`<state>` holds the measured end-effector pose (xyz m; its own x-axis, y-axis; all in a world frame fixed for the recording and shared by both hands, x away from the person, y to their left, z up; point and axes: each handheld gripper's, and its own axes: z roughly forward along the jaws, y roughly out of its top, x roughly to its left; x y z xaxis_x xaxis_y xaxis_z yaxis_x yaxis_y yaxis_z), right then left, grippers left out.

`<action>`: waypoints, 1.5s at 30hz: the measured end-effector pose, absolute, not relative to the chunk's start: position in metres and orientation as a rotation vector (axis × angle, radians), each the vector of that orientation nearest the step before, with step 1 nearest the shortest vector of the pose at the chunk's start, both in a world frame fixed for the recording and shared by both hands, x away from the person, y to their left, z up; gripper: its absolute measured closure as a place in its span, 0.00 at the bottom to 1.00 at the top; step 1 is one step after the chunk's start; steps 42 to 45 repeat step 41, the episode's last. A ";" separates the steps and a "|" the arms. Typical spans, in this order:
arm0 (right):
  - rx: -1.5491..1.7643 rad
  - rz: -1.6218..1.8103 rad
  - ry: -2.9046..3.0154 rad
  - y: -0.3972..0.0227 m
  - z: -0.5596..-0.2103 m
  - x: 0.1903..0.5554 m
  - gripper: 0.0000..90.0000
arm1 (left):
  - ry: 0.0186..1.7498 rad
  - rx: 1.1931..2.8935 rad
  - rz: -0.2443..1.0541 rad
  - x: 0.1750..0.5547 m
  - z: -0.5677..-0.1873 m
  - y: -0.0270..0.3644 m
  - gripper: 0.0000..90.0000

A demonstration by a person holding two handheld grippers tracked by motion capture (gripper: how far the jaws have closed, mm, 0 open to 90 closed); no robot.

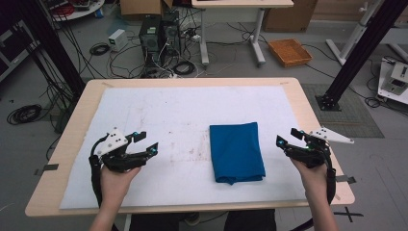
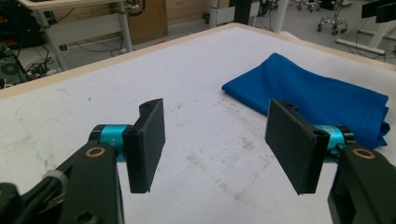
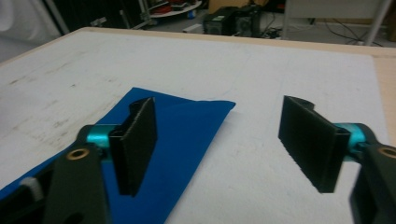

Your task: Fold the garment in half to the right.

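High view. Counter [image 1: 67, 139]: light wood, topped w/ a white mat [image 1: 178, 110], stained near the centre. Blue cloth [image 1: 236, 151]: folded into a tall rectangle, lies flat on the mat, right of centre, toward the near edge; near end a bit bunched. Left gripper [image 1: 143, 142]: held in the person's left hand [image 1: 118, 180] at the near-left of the mat, jaws apart, nothing between them, pointing right toward the cloth; well apart from it. Right gripper [image 1: 287, 137]: held in the right hand [image 1: 312, 175] at the near-right edge of the counter, jaws apart, empty, pointing left; near the cloth's right edge, not touching. Floor beyond the far edge: cables, PC towers [image 1: 159, 33], an orange tray [image 1: 289, 52], black frame posts both sides.

Left gripper view. Left gripper [image 2: 224, 144]: two black jaws w/ teal fittings, wide apart, bare stained mat [image 2: 140, 79] between them. Blue cloth [image 2: 317, 98]: lies beyond and to the right, behind the right jaw; not touching either jaw. Counter's wood rim [image 2: 70, 72] runs along the far side; desk legs & a box on the floor beyond.

Right gripper view. Right gripper [image 3: 219, 149]: jaws wide apart, nothing clamped. Blue cloth [image 3: 187, 135]: lies under and behind the left jaw, its far corner reaching into the gap; whether the left jaw touches it, can't tell. Right jaw over bare mat [image 3: 280, 70]. PC towers [image 3: 233, 18] past the far rim.
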<state>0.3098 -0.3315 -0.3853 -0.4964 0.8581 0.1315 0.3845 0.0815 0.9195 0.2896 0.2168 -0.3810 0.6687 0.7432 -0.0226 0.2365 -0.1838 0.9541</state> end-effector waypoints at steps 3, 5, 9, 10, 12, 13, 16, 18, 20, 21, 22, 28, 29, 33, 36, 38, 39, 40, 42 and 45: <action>1.227 1.407 1.924 -0.331 -0.386 0.312 0.24 | 0.803 1.731 0.540 0.290 -0.382 0.220 0.42; 1.231 1.412 1.921 -0.330 -0.386 0.313 0.24 | 0.803 1.734 0.543 0.290 -0.382 0.221 0.42; 1.233 1.428 1.922 -0.330 -0.385 0.315 0.24 | 0.803 1.736 0.537 0.289 -0.382 0.221 0.42; 1.236 1.429 1.921 -0.330 -0.386 0.315 0.24 | 0.803 1.734 0.537 0.288 -0.382 0.221 0.42; 1.239 1.427 1.923 -0.329 -0.387 0.315 0.24 | 0.800 1.739 0.541 0.288 -0.382 0.221 0.42; 1.238 1.426 1.925 -0.329 -0.387 0.316 0.24 | 0.800 1.738 0.541 0.288 -0.382 0.221 0.42; 1.243 1.423 1.922 -0.330 -0.388 0.317 0.24 | 0.801 1.738 0.535 0.288 -0.382 0.221 0.42; 1.250 1.419 1.920 -0.330 -0.388 0.317 0.24 | 0.800 1.739 0.536 0.288 -0.382 0.221 0.42; 1.252 1.419 1.920 -0.330 -0.388 0.317 0.24 | 0.800 1.741 0.537 0.288 -0.383 0.221 0.42; 1.253 1.418 1.917 -0.330 -0.388 0.317 0.24 | 0.801 1.742 0.535 0.288 -0.383 0.221 0.42; 1.251 1.418 1.917 -0.330 -0.388 0.317 0.24 | 0.801 1.743 0.531 0.288 -0.383 0.220 0.42; 1.248 1.419 1.920 -0.329 -0.388 0.317 0.24 | 0.801 1.744 0.528 0.288 -0.383 0.219 0.42; 1.249 1.415 1.921 -0.329 -0.388 0.317 0.24 | 0.801 1.745 0.527 0.288 -0.383 0.219 0.42; 1.250 1.416 1.920 -0.329 -0.388 0.317 0.24 | 0.800 1.749 0.527 0.288 -0.384 0.219 0.42; 1.255 1.417 1.921 -0.330 -0.388 0.317 0.24 | 0.803 1.747 0.523 0.288 -0.384 0.218 0.42; 1.248 1.419 1.919 -0.330 -0.388 0.318 0.24 | 0.802 1.749 0.524 0.289 -0.385 0.218 0.42; 1.250 1.421 1.920 -0.330 -0.388 0.318 0.24 | 0.801 1.749 0.524 0.289 -0.385 0.218 0.42; 1.249 1.420 1.920 -0.330 -0.388 0.318 0.24 | 0.804 1.748 0.522 0.289 -0.385 0.218 0.42; 1.249 1.420 1.918 -0.330 -0.388 0.318 0.24 | 0.804 1.748 0.522 0.289 -0.385 0.218 0.41; 1.249 1.420 1.918 -0.330 -0.388 0.318 0.24 | 0.804 1.748 0.522 0.289 -0.385 0.218 0.41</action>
